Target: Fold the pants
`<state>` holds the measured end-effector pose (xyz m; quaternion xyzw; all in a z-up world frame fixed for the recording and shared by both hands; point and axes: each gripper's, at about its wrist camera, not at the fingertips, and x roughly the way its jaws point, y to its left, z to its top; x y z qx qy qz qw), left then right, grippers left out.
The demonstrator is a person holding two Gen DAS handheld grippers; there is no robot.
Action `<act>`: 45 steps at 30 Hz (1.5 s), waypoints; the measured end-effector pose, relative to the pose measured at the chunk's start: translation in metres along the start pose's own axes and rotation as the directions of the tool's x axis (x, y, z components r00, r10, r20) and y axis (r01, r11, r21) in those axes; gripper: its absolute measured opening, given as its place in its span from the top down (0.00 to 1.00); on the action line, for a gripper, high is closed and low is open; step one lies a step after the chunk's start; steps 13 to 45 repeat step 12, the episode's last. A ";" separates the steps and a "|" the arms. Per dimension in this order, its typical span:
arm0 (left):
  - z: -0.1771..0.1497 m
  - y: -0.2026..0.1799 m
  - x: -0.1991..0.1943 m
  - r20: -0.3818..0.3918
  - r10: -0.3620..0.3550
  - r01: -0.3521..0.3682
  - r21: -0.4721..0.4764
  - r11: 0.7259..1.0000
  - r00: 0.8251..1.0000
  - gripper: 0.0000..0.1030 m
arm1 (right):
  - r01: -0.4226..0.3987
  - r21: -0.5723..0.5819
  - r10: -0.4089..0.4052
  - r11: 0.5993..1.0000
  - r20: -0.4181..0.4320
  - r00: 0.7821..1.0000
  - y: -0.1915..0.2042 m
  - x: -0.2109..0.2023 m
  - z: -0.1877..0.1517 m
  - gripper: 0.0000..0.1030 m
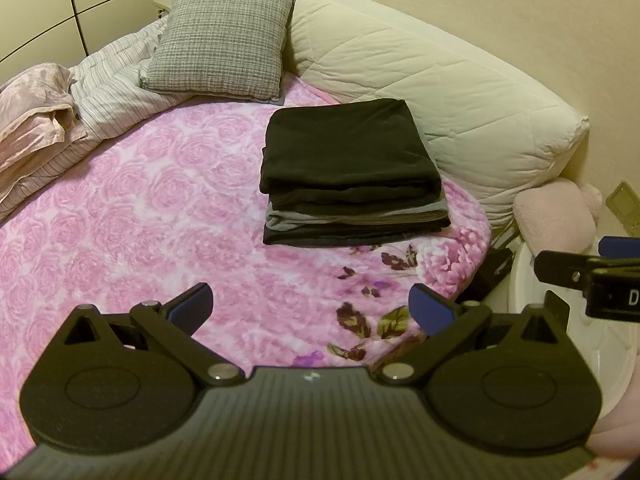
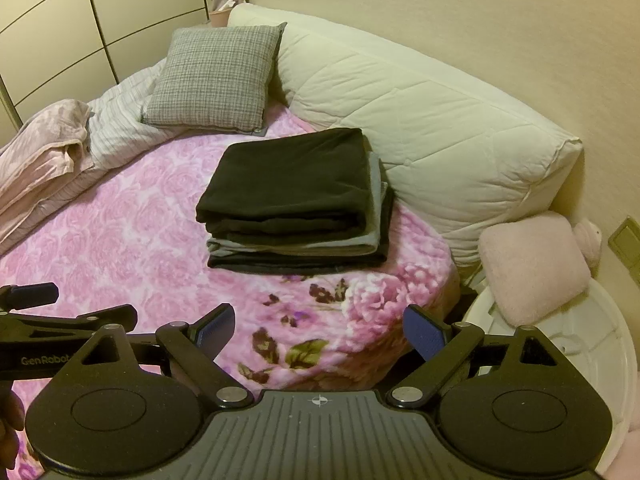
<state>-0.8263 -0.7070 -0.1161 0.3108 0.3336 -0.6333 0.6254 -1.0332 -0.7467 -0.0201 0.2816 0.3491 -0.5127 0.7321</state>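
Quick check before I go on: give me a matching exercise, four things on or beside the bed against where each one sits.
Things:
1. stack of folded pants
2. grey checked cushion
3. pink fluffy cushion
4. crumpled pink blanket

Places:
A. off the bed, on the white round surface at the right
B. far left edge of the bed, on the striped quilt
C. middle of the pink floral bedspread, near the cream headboard pad
D. leaning at the head of the bed, beside the cream headboard pad

Pairs: 1-C, 2-D, 3-A, 4-B
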 end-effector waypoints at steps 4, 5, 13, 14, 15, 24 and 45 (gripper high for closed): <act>0.001 -0.002 0.001 -0.001 0.005 -0.005 0.002 1.000 1.000 0.01 | -0.006 -0.003 0.006 1.000 -0.002 1.000 -0.003 0.002 0.001 0.14; 0.001 -0.002 0.001 -0.001 0.004 -0.004 0.003 1.000 1.000 0.01 | -0.008 -0.004 0.008 1.000 -0.004 1.000 -0.004 0.002 0.002 0.14; 0.002 -0.005 0.003 0.021 0.010 -0.010 -0.021 1.000 1.000 0.01 | -0.032 -0.018 0.031 0.999 -0.017 0.999 -0.014 0.012 0.011 0.14; 0.002 -0.005 0.003 0.021 0.010 -0.010 -0.021 1.000 1.000 0.01 | -0.032 -0.018 0.031 0.999 -0.017 0.999 -0.014 0.012 0.011 0.14; 0.002 -0.005 0.003 0.021 0.010 -0.010 -0.021 1.000 1.000 0.01 | -0.032 -0.018 0.031 0.999 -0.017 0.999 -0.014 0.012 0.011 0.14; 0.002 -0.005 0.003 0.021 0.010 -0.010 -0.021 1.000 1.000 0.01 | -0.032 -0.018 0.031 0.999 -0.017 0.999 -0.014 0.012 0.011 0.14; 0.002 -0.005 0.003 0.021 0.010 -0.010 -0.021 1.000 1.000 0.01 | -0.032 -0.018 0.031 0.999 -0.017 0.999 -0.014 0.012 0.011 0.14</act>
